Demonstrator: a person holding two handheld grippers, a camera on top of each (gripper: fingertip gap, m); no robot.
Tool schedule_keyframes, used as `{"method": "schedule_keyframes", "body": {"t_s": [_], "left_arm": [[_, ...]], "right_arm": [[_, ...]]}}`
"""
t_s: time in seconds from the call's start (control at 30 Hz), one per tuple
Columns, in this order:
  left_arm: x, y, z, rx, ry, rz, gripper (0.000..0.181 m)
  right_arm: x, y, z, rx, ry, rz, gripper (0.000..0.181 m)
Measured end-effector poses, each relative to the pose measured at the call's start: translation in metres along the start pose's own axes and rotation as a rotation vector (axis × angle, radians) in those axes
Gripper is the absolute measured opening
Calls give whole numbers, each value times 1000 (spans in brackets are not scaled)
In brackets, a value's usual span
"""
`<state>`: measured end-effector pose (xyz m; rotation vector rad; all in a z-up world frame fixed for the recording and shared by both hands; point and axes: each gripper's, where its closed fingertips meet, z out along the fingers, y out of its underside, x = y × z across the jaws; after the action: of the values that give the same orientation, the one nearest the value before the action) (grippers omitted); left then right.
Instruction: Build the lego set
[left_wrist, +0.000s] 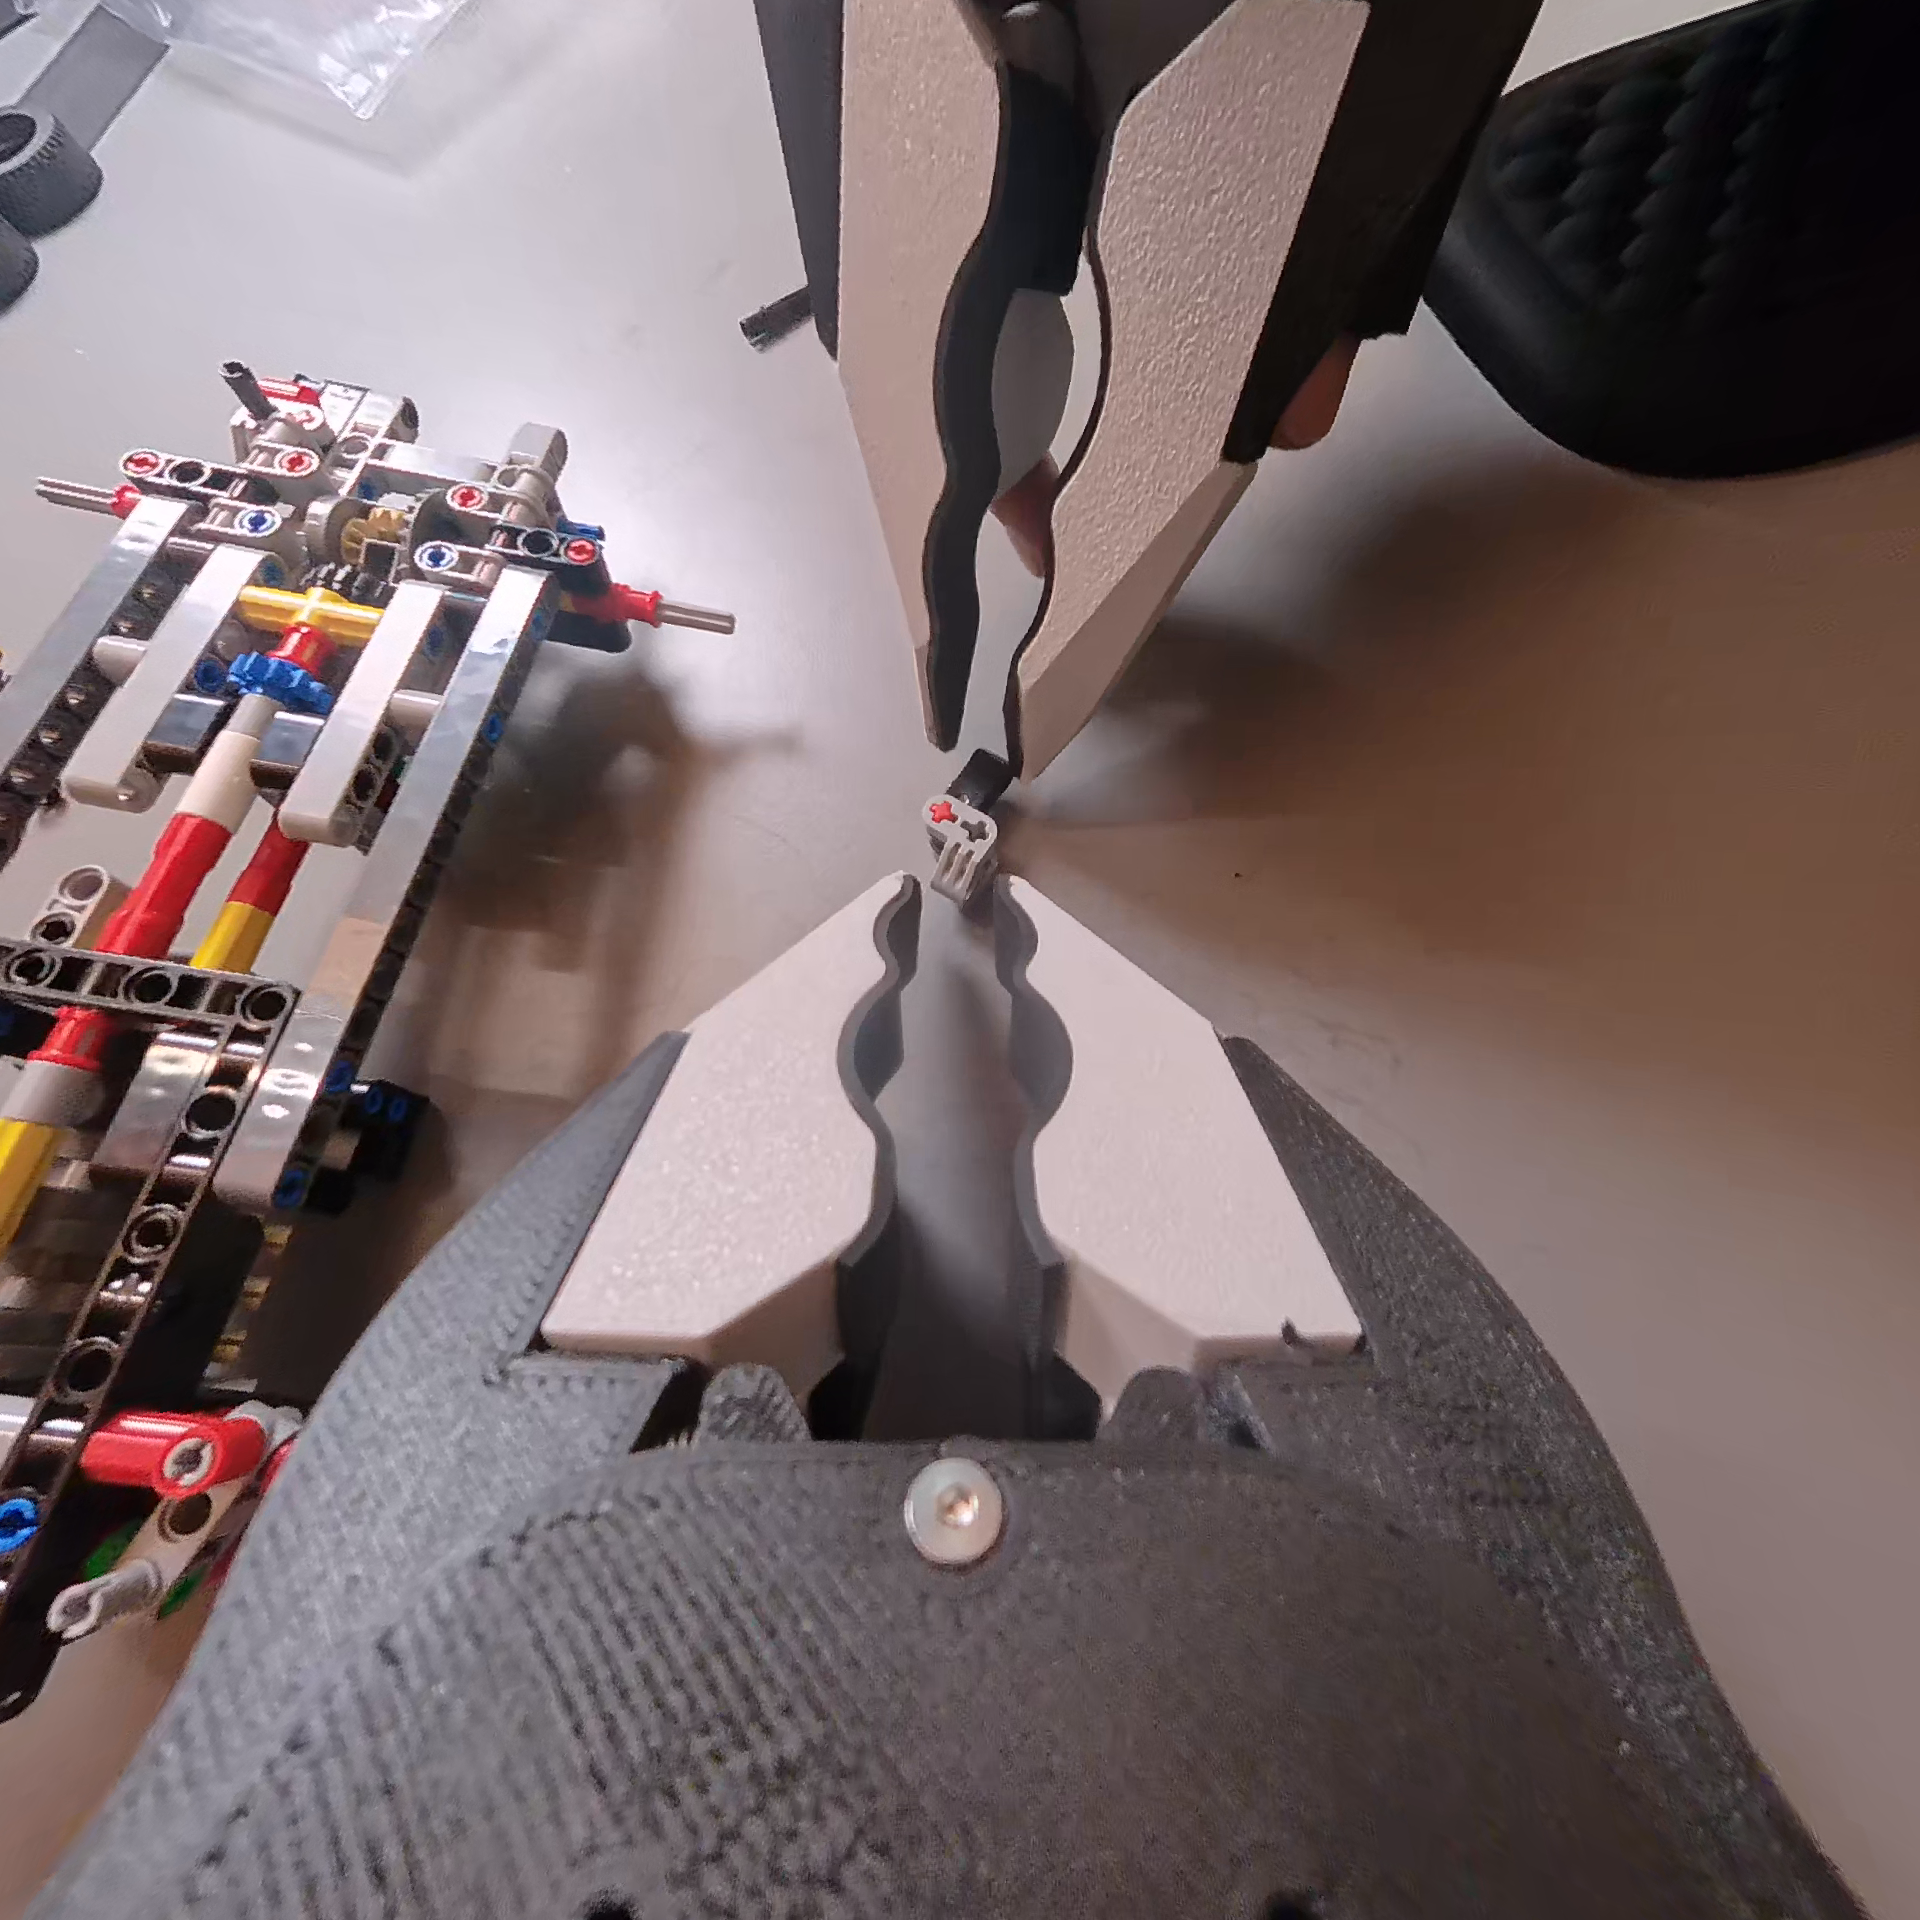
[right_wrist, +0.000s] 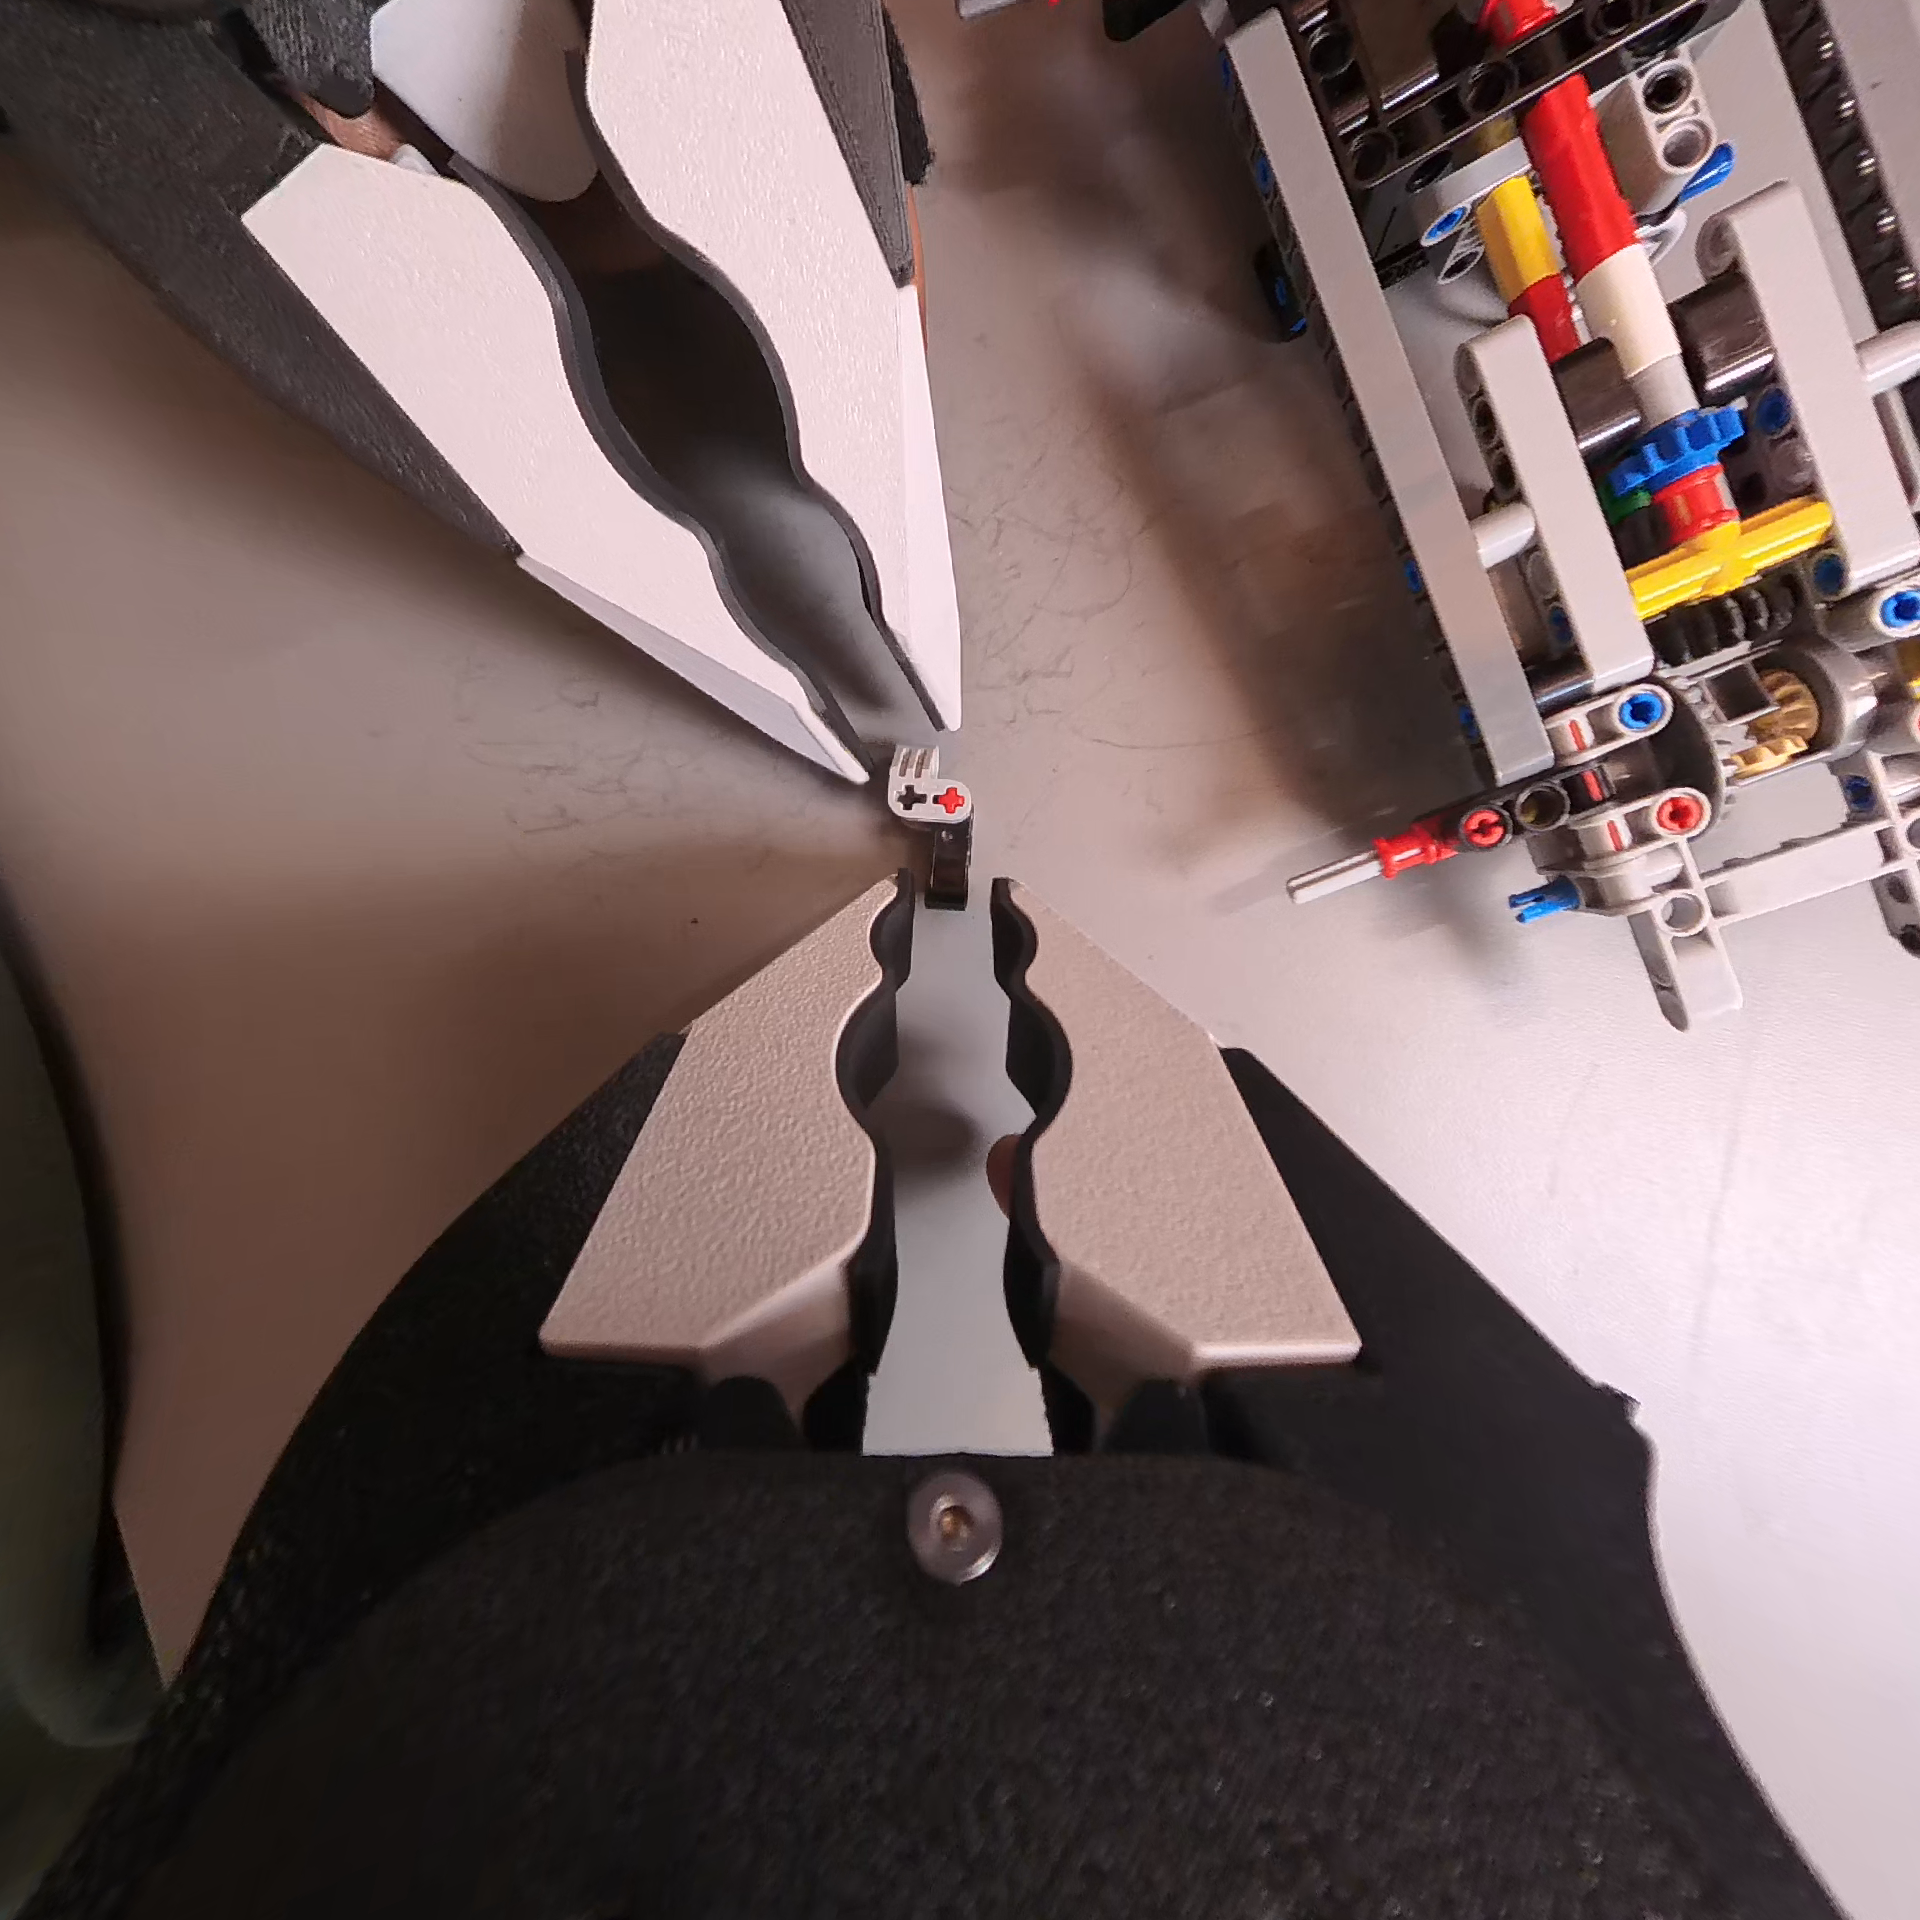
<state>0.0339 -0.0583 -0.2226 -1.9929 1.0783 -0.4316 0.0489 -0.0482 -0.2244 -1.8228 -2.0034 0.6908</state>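
Observation:
A small grey connector (left_wrist: 961, 826) with a red and a black cross pin in it hangs just above the table between my two grippers, which meet tip to tip. My left gripper (left_wrist: 954, 883) is shut on its ribbed end. My right gripper (right_wrist: 951, 883) is shut on a small black piece (right_wrist: 948, 868) joined to the connector (right_wrist: 928, 800). In the left wrist view the right gripper (left_wrist: 984, 758) comes in from the top with the black piece (left_wrist: 982, 777). In the right wrist view the left gripper (right_wrist: 904, 750) comes in from the upper left.
A long part-built chassis (left_wrist: 260, 727) of grey and black beams with red, yellow and blue parts lies to the left; it also shows in the right wrist view (right_wrist: 1610, 468). Black tyres (left_wrist: 42, 166), a clear bag (left_wrist: 312, 42) and a loose black pin (left_wrist: 774, 317) lie farther off. A black chair (left_wrist: 1714, 260) stands beyond the table edge. Less than 4 cm separates the two grippers' tips.

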Motion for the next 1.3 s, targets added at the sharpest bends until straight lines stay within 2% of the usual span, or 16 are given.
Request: {"method": "schedule_keyframes", "body": {"t_s": [0.53,0.6,0.7,0.8,0.87,0.97,1.0,1.1,1.2,1.3], "left_arm": [[-4,5,-5,8,-16,-10,14],[-5,2,-8,32,-32,-11,17],[-8,-12,-20,132,-58,-35,24],[-18,-27,-36,244,-113,-66,33],[-26,-34,-46,304,-144,-95,39],[-35,-39,-57,365,-162,-148,41],[-37,-39,-58,372,-163,-164,41],[-40,-37,-59,380,-163,-191,40],[-39,-35,-57,369,-156,-194,39],[-36,-34,-54,354,-150,-177,38]], "right_arm": [[4,9,-10,98,53,-37,17],[14,-2,-23,190,138,-68,17],[48,-24,-70,416,399,-115,22],[80,-12,-111,481,588,-69,31],[86,11,-111,419,553,-10,35],[52,52,-81,232,250,14,34],[45,62,-73,185,211,-16,31],[41,71,-57,130,205,-73,23],[41,68,-46,108,188,-75,23],[48,67,-43,72,204,-89,14]]}}
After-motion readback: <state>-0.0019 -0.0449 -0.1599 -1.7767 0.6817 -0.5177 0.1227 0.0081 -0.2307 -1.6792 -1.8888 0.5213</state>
